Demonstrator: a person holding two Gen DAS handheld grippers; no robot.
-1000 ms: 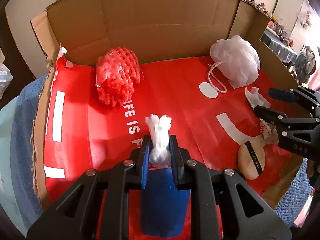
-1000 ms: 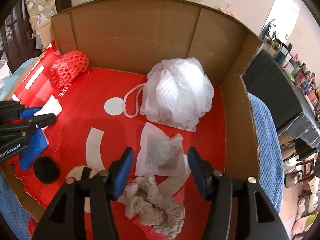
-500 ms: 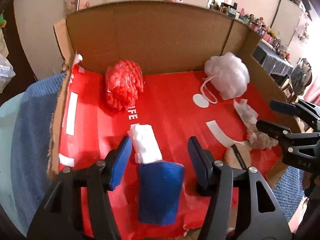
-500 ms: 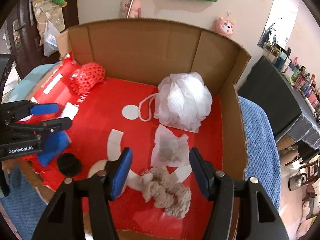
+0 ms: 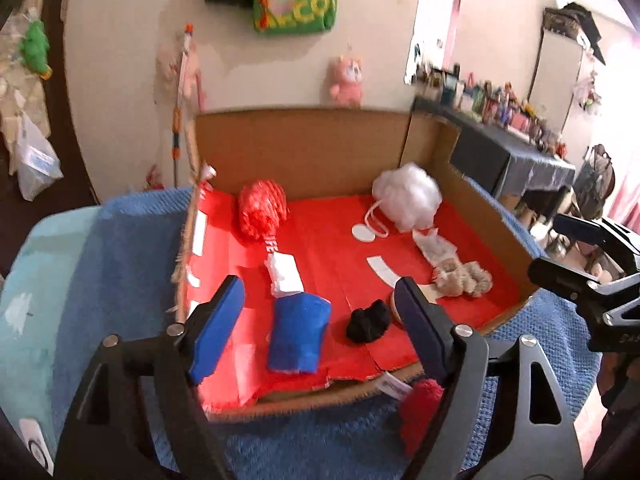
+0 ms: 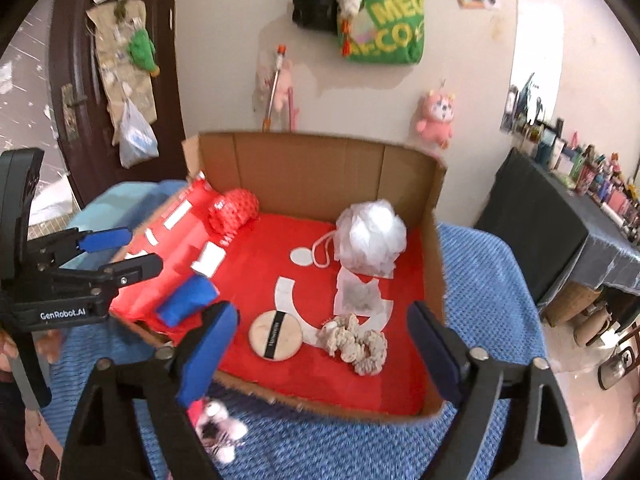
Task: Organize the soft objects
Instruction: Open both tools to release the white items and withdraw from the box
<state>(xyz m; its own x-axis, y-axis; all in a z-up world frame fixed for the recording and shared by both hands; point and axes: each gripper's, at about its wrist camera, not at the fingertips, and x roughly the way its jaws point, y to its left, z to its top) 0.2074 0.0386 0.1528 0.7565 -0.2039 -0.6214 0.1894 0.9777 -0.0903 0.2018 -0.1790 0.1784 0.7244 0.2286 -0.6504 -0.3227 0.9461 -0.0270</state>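
A cardboard box (image 6: pixel 320 176) with a red floor holds a red mesh ball (image 5: pixel 262 210), a white bath pouf (image 5: pixel 408 196), a white foam piece (image 5: pixel 286 274), a blue cloth roll (image 5: pixel 298 334), a black wad (image 5: pixel 368 320), a beige scrunchie (image 6: pixel 354 342), a round powder puff (image 6: pixel 276 334) and a white sachet (image 6: pixel 358 294). My left gripper (image 5: pixel 318 300) hovers above the box's near left edge, jaws opening and gripping nothing. My right gripper (image 6: pixel 322 316) hangs over the near right edge, jaws opening too, nothing held.
The box rests on a blue towel (image 6: pixel 472 280). Outside its front wall lie a red fluffy item (image 5: pixel 420 404) and a small pink and white toy (image 6: pixel 218 430). A dark table (image 6: pixel 560 224) stands to the right, and a wall with hanging bags behind.
My left gripper let go of the white foam piece, which now lies on the red floor. Both grippers opened wider and drew back and up, out of the box.
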